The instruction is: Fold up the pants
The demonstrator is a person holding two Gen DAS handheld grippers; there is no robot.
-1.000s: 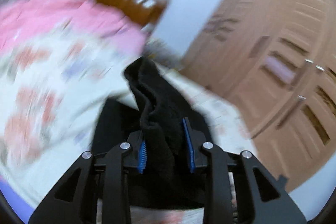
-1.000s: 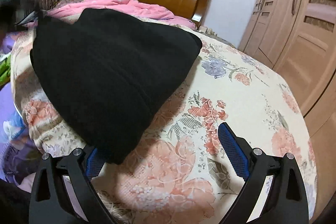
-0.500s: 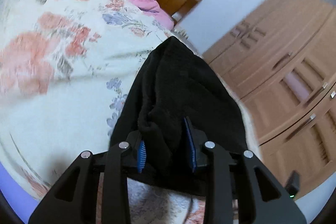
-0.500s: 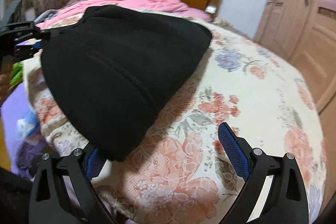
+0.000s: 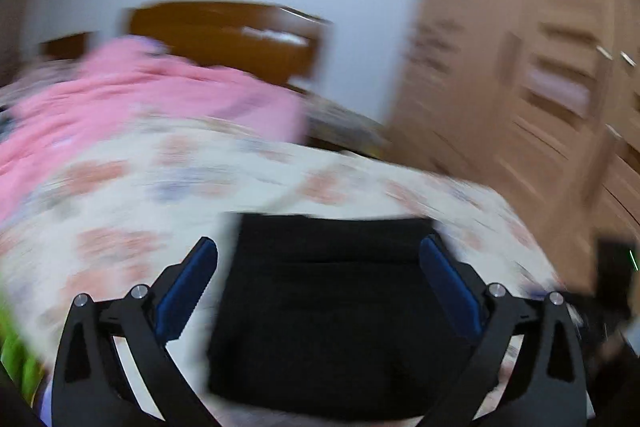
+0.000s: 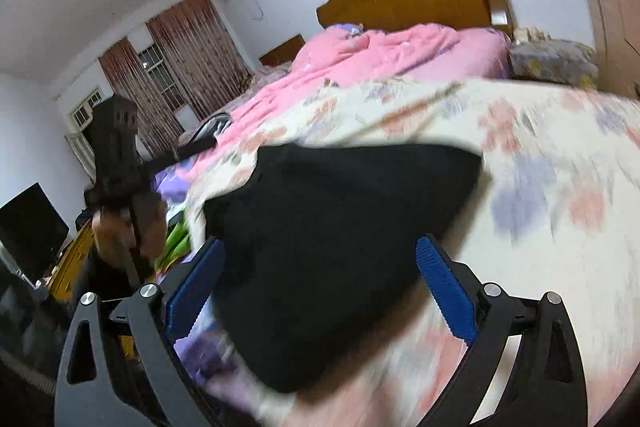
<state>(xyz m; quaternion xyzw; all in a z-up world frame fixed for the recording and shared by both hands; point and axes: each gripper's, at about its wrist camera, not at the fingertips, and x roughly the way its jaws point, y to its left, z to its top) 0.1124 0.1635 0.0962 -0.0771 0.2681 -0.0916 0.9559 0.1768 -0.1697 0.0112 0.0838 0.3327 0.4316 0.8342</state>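
On the floral bedspread, folded black pants between both grippers' wide-apart fingers, ungripped.

The pants are black, of a thick fleecy cloth, folded into a compact bundle that lies flat on the floral bedspread near its edge. In the left wrist view the bundle shows as a roughly square block with a straight far edge. In the right wrist view the pants taper to a point at the right, with a rounded near end.
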